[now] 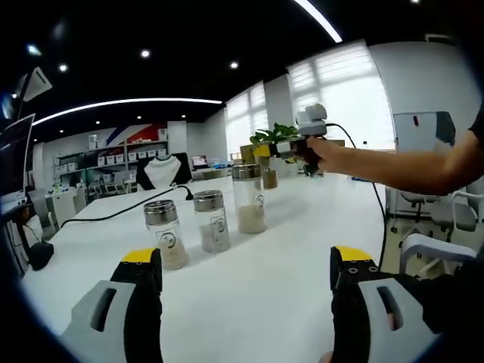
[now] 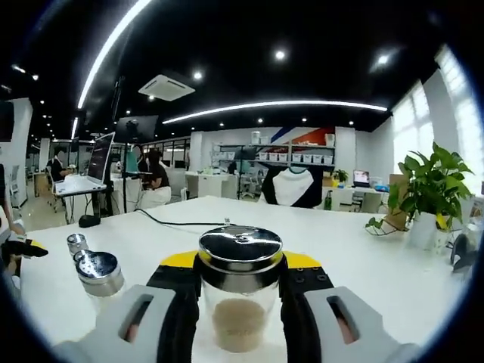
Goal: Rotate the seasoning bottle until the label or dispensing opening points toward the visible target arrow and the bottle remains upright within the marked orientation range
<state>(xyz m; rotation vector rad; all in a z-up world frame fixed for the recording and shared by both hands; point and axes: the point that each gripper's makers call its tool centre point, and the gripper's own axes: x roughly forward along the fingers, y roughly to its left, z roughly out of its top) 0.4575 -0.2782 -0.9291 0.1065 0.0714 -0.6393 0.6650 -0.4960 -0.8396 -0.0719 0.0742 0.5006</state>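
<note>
My left gripper (image 1: 246, 280) hangs spread wide above the white table (image 1: 280, 302). Ahead of it stand three upright jars (image 1: 212, 220) of pale powder. My right gripper (image 2: 240, 291) is clenched around the seasoning bottle (image 2: 240, 291), upright, long axis vertical, half-full of tan grains; I can't tell its label's direction.

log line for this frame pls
left gripper: open, idle over table | right gripper: jaws around seasoning bottle, upright | three other bottles in a row
</note>
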